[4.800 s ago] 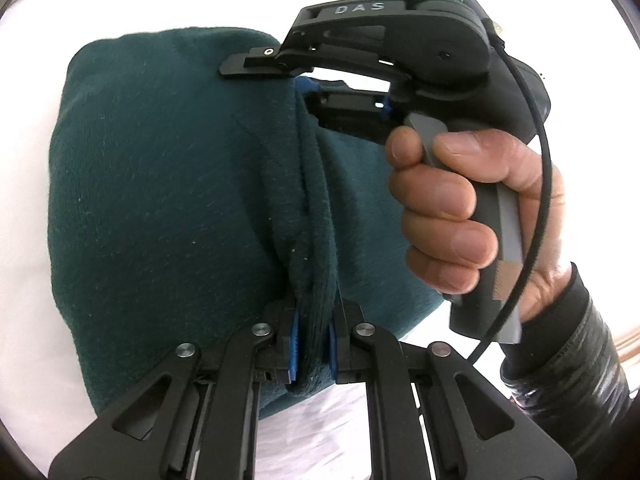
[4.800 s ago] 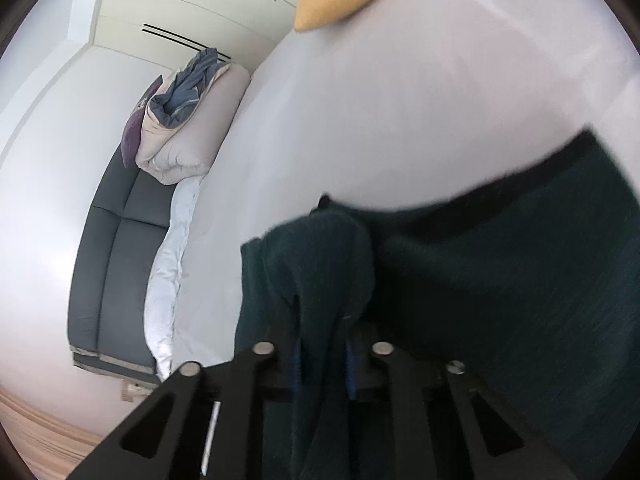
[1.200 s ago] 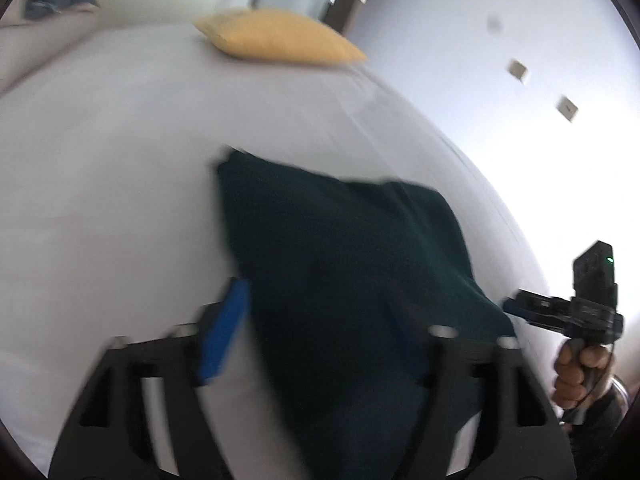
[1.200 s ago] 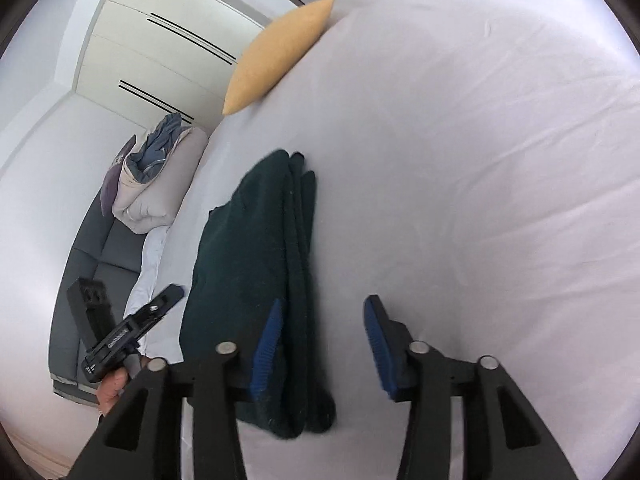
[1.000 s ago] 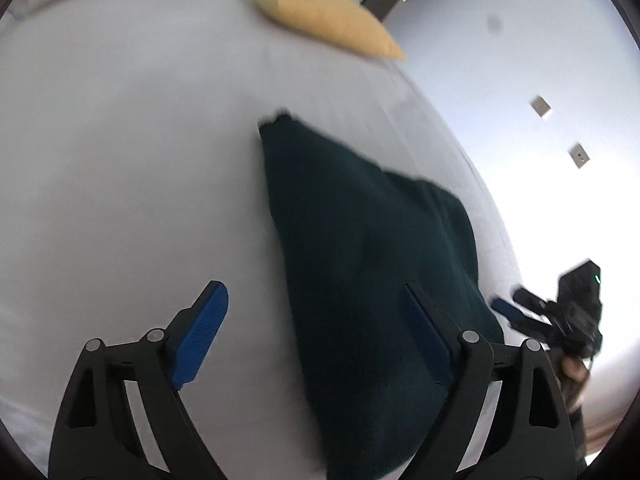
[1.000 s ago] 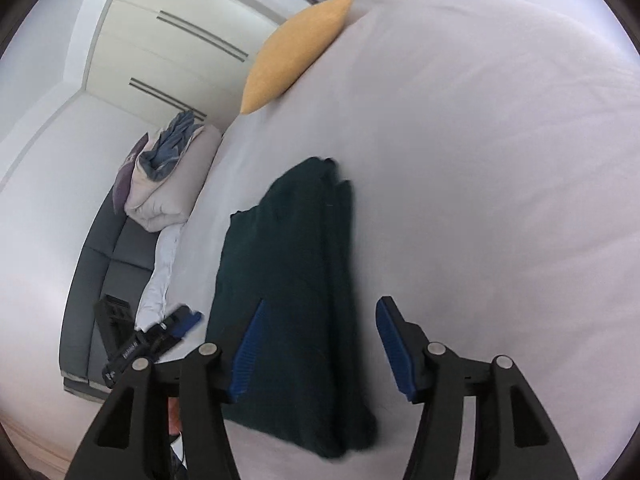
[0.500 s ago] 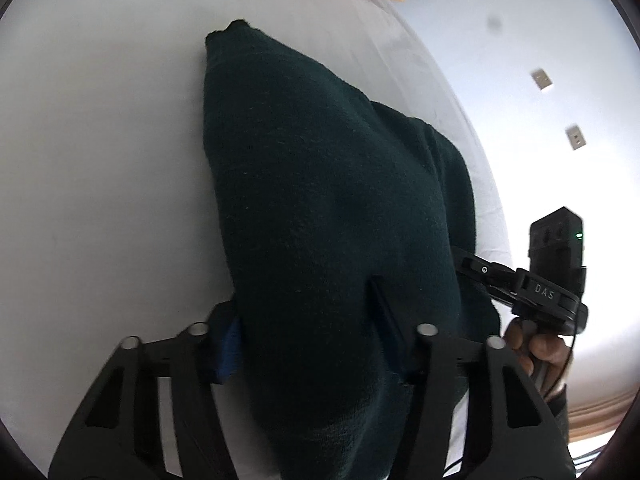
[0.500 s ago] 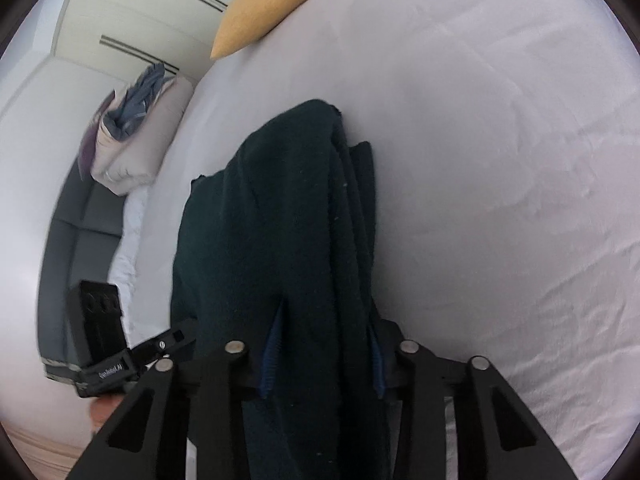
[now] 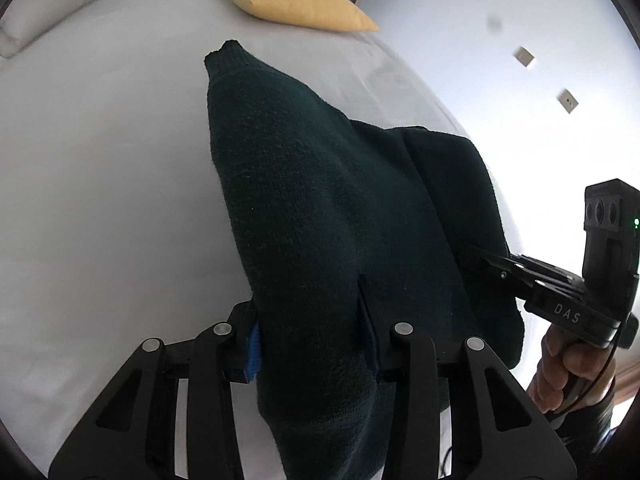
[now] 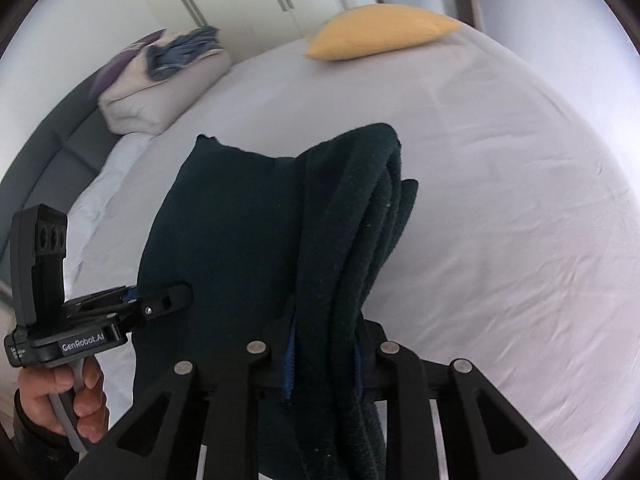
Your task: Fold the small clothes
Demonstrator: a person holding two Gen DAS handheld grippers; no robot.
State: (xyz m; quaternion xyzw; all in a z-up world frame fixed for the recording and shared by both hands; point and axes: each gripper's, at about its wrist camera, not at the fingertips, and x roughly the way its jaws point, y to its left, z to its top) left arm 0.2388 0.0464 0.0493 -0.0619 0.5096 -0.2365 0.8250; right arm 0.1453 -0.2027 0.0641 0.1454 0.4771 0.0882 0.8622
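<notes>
Pinching the folded dark green knitted sweater [image 9: 320,216] at lower centre, both downward-tilted grippers, left gripper [image 9: 314,340] and right gripper [image 10: 324,364], have just been closing their fingers on it above the white-sheeted bed [image 10: 500,208].

The sweater [image 9: 320,208] covers my blue pads [image 9: 253,344] almost wholly; its lower end runs off the frame. My right gripper's [image 9: 486,264] fingertips vanish behind the knit.

I count one dark green sweater [image 9: 320,208], two grippers, left gripper [image 9: 312,336] and right gripper [image 10: 324,364], one yellow pillow [image 10: 380,30] far off, and one bed [image 10: 520,200].
</notes>
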